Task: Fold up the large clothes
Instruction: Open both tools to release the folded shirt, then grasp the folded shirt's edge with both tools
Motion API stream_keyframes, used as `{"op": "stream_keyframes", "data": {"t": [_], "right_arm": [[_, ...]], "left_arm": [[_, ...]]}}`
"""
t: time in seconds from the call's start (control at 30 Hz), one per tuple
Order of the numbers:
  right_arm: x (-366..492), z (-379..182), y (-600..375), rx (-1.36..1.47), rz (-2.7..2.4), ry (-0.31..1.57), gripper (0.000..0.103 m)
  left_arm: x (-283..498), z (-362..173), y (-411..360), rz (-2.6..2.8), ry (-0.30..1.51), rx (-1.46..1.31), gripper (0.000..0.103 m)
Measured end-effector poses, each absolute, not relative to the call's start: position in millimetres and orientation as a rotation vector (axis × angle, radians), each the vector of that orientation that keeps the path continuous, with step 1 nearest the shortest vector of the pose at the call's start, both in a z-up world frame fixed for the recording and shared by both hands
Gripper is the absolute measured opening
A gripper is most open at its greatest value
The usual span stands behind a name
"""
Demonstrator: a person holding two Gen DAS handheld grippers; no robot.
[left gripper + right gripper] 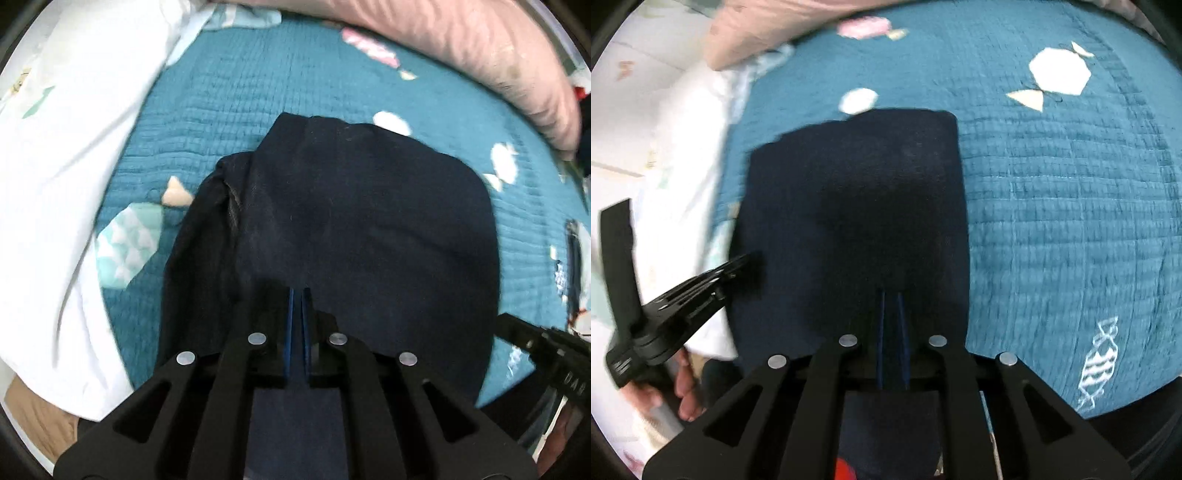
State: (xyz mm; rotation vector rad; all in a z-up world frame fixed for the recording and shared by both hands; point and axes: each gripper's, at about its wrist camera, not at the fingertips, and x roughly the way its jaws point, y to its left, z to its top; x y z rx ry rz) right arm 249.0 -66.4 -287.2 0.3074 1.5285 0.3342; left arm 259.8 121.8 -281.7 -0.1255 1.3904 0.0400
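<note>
Looking down both wrist views, one dark navy garment lies on a teal quilted bedspread, folded into a compact block with a squared far edge in the right wrist view and a bunched, seamed fold along its left side in the left wrist view. The garment's near edge is hidden under both tools, so what kind of garment it is cannot be made out. Left gripper: blue pads almost pressed together, only a thin slit between them; whether a layer of the cloth is pinched there is not clear, since the tips sit against dark fabric. Right gripper: pads likewise nearly together with a narrow wedge of gap, tips over the garment; a grip cannot be confirmed. Both frames are motion-blurred. Each tool shows at the edge of the other's view, the left one beside the garment's left edge with a person's fingers partly visible behind its handle. Count: two grippers, one garment, one pink pillow cut off at the far rim, one white bedding piece at the left. Printed patches on the bedspread are white, mint and pink; several are cut off by the lens edge, so no firm count.
</note>
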Motion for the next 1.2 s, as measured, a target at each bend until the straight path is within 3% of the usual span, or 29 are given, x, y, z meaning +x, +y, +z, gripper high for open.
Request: {"op": "stream_keyframes", "data": {"t": [0.07, 0.13, 0.17, 0.2, 0.23, 0.27, 0.8, 0.93, 1.2], "right_arm": [[236.8, -273.7, -73.1, 0.265, 0.343, 1.499, 0.009], [227.1, -269.4, -80.1, 0.290, 0.369, 1.495, 0.020], [223.4, -270.1, -82.0, 0.308, 0.383, 1.499, 0.052], [219.9, -271.1, -85.0, 0.323, 0.388, 1.507, 0.082], [216.9, -271.1, -87.2, 0.329, 0.372, 1.500, 0.086], [213.3, -269.6, -91.1, 0.332, 0.337, 1.471, 0.087], [215.6, -311.9, -92.3, 0.421, 0.302, 1.523, 0.088], [221.1, -328.3, -84.7, 0.443, 0.326, 1.545, 0.088], [230.0, -354.1, -79.8, 0.559, 0.339, 1.567, 0.090]], "left_arm": [[241.5, -274.8, 129.8, 0.039, 1.379, -0.136, 0.005], [231.6, -278.1, 134.7, 0.023, 1.388, -0.151, 0.007], [226.0, -278.6, 138.0, 0.024, 1.386, -0.154, 0.018], [218.0, -278.1, 143.5, 0.034, 1.378, -0.147, 0.047], [212.0, -276.9, 146.7, 0.044, 1.368, -0.140, 0.065], [205.0, -274.8, 151.8, 0.060, 1.341, -0.135, 0.079], [206.8, -309.5, 196.4, 0.017, 1.391, -0.190, 0.079], [217.7, -324.6, 205.3, -0.026, 1.395, -0.235, 0.088], [225.5, -339.5, 228.6, -0.209, 1.353, -0.405, 0.086]]}}
